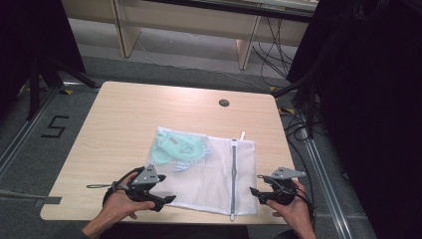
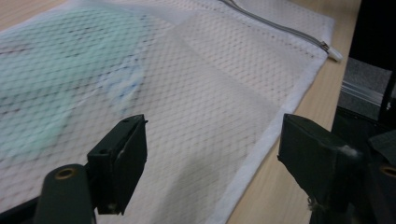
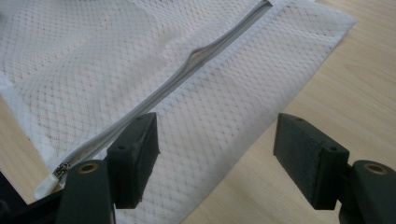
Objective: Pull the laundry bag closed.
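Observation:
A white mesh laundry bag (image 1: 209,172) lies flat on the wooden table (image 1: 119,119), with a mint-green garment (image 1: 176,147) inside its left half. A grey zipper (image 1: 233,174) runs front to back near its right edge. My left gripper (image 1: 166,200) sits at the bag's front left corner, jaws open over the mesh (image 2: 201,93) and its white hem, with nothing pinched; the garment (image 2: 46,84) shows blurred to the left. My right gripper (image 1: 255,185) rests at the bag's front right corner, open above the mesh strip (image 3: 224,107) beside the zipper (image 3: 187,74).
A round cable hole (image 1: 224,103) sits near the table's far edge. Black curtains and loose cables (image 1: 298,124) flank the right side, and a dark stand (image 1: 40,79) the left. Wooden furniture legs (image 1: 124,30) stand beyond the table. The floor bears a "5" marking (image 1: 54,127).

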`<state>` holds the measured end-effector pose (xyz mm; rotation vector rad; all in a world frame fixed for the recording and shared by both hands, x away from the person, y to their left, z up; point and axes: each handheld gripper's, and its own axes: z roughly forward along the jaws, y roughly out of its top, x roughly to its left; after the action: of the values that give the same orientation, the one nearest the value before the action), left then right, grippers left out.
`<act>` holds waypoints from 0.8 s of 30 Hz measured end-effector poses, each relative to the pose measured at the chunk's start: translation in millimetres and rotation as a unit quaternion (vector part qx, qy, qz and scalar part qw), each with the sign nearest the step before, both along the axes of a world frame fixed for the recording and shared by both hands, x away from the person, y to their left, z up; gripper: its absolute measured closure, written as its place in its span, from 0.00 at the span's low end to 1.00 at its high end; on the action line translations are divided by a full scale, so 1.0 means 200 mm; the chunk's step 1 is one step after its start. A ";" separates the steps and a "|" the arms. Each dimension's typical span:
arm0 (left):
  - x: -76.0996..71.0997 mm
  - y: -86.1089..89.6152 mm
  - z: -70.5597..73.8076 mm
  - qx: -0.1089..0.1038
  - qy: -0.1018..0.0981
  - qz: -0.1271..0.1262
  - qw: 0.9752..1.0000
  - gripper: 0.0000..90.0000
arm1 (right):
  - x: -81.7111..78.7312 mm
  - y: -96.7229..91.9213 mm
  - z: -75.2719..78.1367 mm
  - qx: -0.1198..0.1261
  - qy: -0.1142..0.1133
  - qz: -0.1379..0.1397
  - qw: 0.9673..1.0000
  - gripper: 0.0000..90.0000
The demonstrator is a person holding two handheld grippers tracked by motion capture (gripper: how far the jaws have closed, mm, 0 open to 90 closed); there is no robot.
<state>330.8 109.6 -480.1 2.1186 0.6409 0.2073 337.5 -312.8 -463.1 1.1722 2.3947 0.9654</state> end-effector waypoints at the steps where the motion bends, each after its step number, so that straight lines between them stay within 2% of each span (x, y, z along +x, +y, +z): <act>1: 0.00 -0.02 0.00 0.002 -0.001 -0.007 1.000 0.27 | 0.00 0.00 0.00 -0.001 -0.004 0.005 1.000 0.36; 2: -0.01 -0.05 -0.01 -0.002 0.002 -0.015 1.000 0.28 | 0.01 0.00 0.00 -0.002 -0.009 0.009 1.000 0.36; 3: -0.01 -0.09 -0.02 0.007 -0.001 -0.037 0.999 0.30 | 0.00 0.00 0.00 -0.001 -0.002 0.006 1.000 0.36; 4: -0.01 -0.09 -0.02 0.007 -0.001 -0.037 0.999 0.32 | 0.00 0.00 0.00 -0.001 -0.002 0.006 1.000 0.36; 5: -0.02 -0.13 -0.03 0.005 -0.001 -0.048 0.999 0.32 | 0.00 0.00 0.00 -0.001 -0.005 0.007 1.000 0.36; 6: -0.02 -0.15 -0.03 0.015 -0.001 -0.059 0.998 0.33 | 0.00 0.01 0.00 -0.001 -0.001 0.005 1.000 0.36; 7: -0.03 -0.17 -0.04 0.017 0.000 -0.068 0.998 0.36 | 0.01 0.01 -0.01 -0.001 -0.014 0.011 1.000 0.36; 8: -0.03 -0.20 -0.04 0.024 0.002 -0.077 0.997 0.36 | 0.00 0.01 0.00 0.003 -0.004 0.007 1.000 0.36; 10: -0.03 -0.25 -0.05 0.029 0.001 -0.093 0.995 0.36 | 0.00 0.01 0.00 0.004 -0.004 0.007 1.000 0.36; 12: -0.03 -0.28 -0.05 0.029 0.002 -0.101 0.994 0.38 | 0.00 0.01 -0.01 0.001 -0.007 0.008 1.000 0.36; 13: -0.04 -0.30 -0.05 0.026 0.000 -0.104 0.994 0.38 | 0.00 0.02 0.00 0.003 0.003 0.007 1.000 0.36; 14: -0.04 -0.32 -0.06 0.025 0.001 -0.109 0.994 0.39 | 0.00 0.01 0.00 -0.003 0.001 0.011 1.000 0.36; 15: -0.04 -0.36 -0.07 0.028 0.004 -0.126 0.992 0.40 | 0.00 0.01 0.00 -0.001 0.003 0.012 1.000 0.36; 17: -0.05 -0.38 -0.07 0.029 0.006 -0.133 0.991 0.41 | -0.01 0.02 -0.01 0.006 0.002 0.003 1.000 0.36; 18: -0.05 -0.40 -0.08 0.033 0.006 -0.139 0.990 0.42 | 0.01 0.01 0.00 -0.006 -0.007 0.019 1.000 0.36; 20: -0.05 -0.43 -0.09 0.034 0.008 -0.148 0.988 0.42 | -0.01 0.03 0.00 0.002 0.004 0.008 1.000 0.36; 21: -0.05 -0.47 -0.10 0.030 0.010 -0.151 0.988 0.43 | 0.00 0.02 -0.01 -0.001 -0.006 0.014 1.000 0.36; 22: -0.05 -0.47 -0.10 0.030 0.010 -0.151 0.988 0.43 | 0.00 0.02 -0.01 -0.001 -0.006 0.014 1.000 0.36; 23: -0.05 -0.50 -0.11 0.034 0.008 -0.157 0.987 0.43 | 0.00 0.03 -0.01 0.004 0.002 0.009 1.000 0.36; 24: -0.04 -0.52 -0.11 0.033 0.007 -0.159 0.987 0.44 | 0.00 0.02 -0.01 0.003 -0.002 0.013 1.000 0.36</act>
<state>322.2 5.8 -502.2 2.2536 0.2988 0.0353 337.3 -308.0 -464.7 1.1438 2.4106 0.9822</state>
